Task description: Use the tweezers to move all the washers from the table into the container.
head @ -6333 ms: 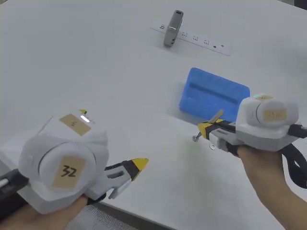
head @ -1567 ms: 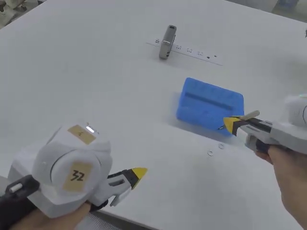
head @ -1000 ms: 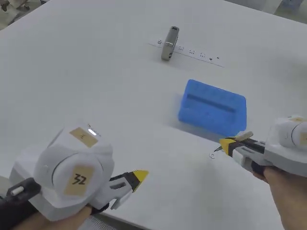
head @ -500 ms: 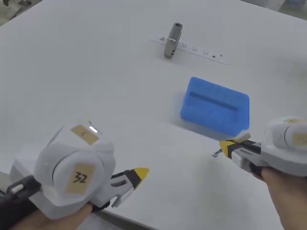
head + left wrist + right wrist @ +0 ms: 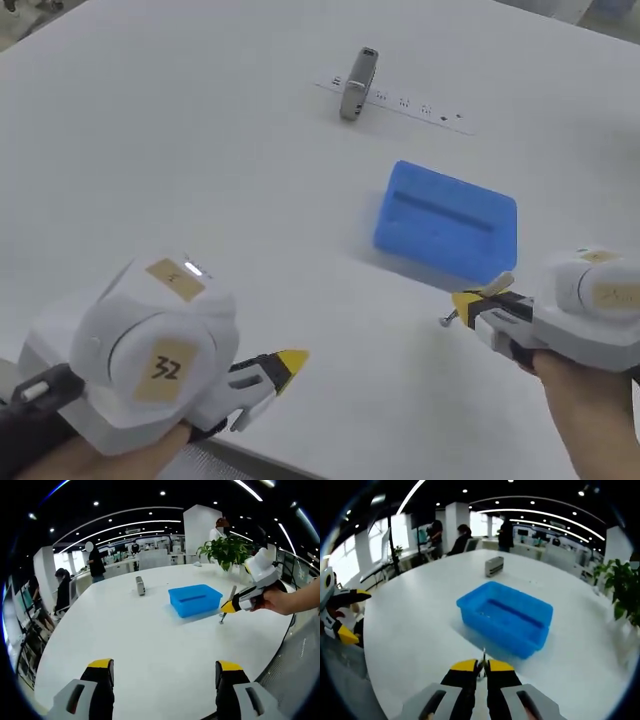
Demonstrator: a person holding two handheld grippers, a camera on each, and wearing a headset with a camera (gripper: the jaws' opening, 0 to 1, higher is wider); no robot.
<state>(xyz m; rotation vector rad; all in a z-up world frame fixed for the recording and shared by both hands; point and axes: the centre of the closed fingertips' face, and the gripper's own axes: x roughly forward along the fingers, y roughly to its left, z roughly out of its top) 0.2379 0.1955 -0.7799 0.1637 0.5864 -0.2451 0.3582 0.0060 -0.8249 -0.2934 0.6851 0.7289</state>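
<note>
**Left tongs slack, right tongs pinched on the tweezers**

On my left, the left tongs [image 5: 288,362] hung low over the near edge of the white table [image 5: 180,150], gripping nothing. In the left gripper view their yellow-tipped jaws [image 5: 164,667] stood wide apart with bare tabletop between them.

Farther out, toward the middle of the table, a grey block [image 5: 355,72] stood upright at one end of a flat white power strip [image 5: 415,102].

Right of that, and nearer to me, sat the blue container [image 5: 447,222], a shallow rectangular tub well apart from the block. Its near wall [image 5: 492,626] faced my right tongs.

Just in front of that wall, the tweezers [image 5: 449,317] pointed down at the table, their tip close to the surface. Any washer at the tip was too small for me to make out.

My right tongs [image 5: 468,302] were clenched on the tweezers. In the right gripper view the two jaws [image 5: 482,666] pressed together, with the thin metal point [image 5: 483,655] sticking out between them toward the container.

At the far right, past the table edge, a leafy plant [image 5: 620,587] stood.
</note>
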